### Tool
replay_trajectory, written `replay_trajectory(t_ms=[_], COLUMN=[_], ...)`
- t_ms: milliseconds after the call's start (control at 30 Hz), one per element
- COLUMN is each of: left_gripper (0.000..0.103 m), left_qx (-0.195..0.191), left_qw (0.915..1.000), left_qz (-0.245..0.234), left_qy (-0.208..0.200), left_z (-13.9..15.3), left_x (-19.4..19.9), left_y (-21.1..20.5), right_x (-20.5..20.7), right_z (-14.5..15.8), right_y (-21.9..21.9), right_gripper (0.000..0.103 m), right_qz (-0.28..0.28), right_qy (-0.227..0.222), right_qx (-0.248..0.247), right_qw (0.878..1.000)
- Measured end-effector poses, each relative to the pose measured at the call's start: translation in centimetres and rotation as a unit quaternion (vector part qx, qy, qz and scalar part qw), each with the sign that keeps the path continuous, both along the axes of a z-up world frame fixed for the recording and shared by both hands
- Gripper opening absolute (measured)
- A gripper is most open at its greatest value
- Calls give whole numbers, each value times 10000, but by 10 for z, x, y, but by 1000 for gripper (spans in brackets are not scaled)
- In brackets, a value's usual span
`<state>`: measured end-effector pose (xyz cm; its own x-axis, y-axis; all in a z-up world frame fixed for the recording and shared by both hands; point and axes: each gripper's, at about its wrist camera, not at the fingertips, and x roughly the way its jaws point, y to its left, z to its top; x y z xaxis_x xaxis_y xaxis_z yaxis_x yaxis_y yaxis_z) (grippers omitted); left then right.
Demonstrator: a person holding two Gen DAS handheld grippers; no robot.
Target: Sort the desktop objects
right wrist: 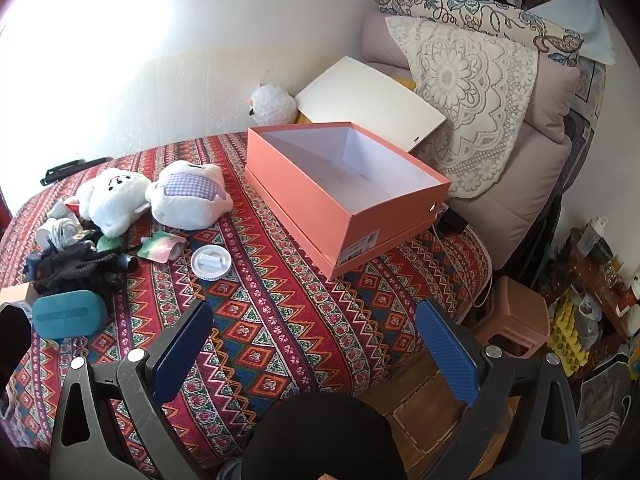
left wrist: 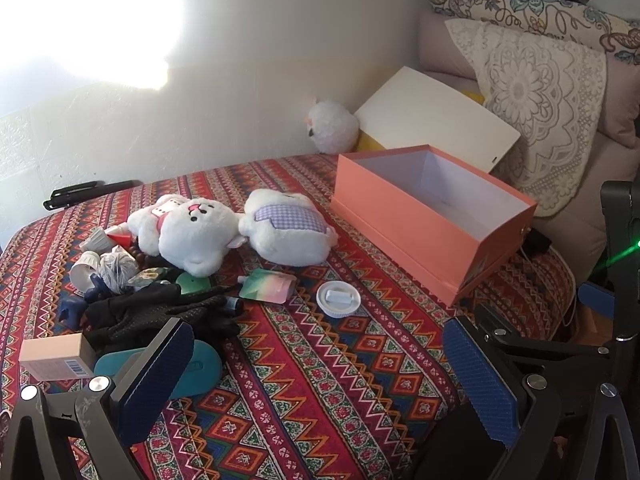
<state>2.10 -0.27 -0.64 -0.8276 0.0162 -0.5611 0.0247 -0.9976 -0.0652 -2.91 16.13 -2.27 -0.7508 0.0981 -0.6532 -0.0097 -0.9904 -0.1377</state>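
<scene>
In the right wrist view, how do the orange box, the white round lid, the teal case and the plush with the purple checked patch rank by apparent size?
1. Orange box.
2. Plush with purple checked patch.
3. Teal case, though it lies nearer the camera, so this is unsure.
4. White round lid.

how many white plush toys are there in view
3. One with a face lies by the clutter, one with a purple checked patch lies beside it, touching, and a fluffy round one sits against the wall behind the orange box. The clutter may hide more.

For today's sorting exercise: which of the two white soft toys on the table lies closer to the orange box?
The soft toy with the purple checked patch; the other soft toy, whose face shows, lies farther from the orange box.
</scene>
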Motion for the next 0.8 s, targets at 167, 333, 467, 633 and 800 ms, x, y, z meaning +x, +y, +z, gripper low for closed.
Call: replay_trajectory(t_ms=[167, 333, 467, 633, 800], left_gripper=[103, 103, 103, 103, 103], left_qx=[1, 11, 18, 34, 66], left_qw=[10000, 10000, 10000, 10000, 9999], left_qz=[11, 28, 40, 58, 116], left_qy=[-12, -13, -15, -17, -52], left_z=[0, 1, 1, 1, -3], left_x=[-1, -1, -2, -3, -5], left_y=[1, 0, 0, 0, -4], right_x=[-1, -1, -2, -3, -3], right_z=[0, -1, -1, -2, -2], right_y=[-1, -2, -3, -3, -2], right_gripper=[103, 103, 103, 103, 103], right_qz=[6, 7, 7, 7, 75], right_qy=[-15, -13, -13, -12, 90], right_qx=[2, 7, 3, -2, -37], right_qw=[10000, 10000, 10000, 10000, 9999])
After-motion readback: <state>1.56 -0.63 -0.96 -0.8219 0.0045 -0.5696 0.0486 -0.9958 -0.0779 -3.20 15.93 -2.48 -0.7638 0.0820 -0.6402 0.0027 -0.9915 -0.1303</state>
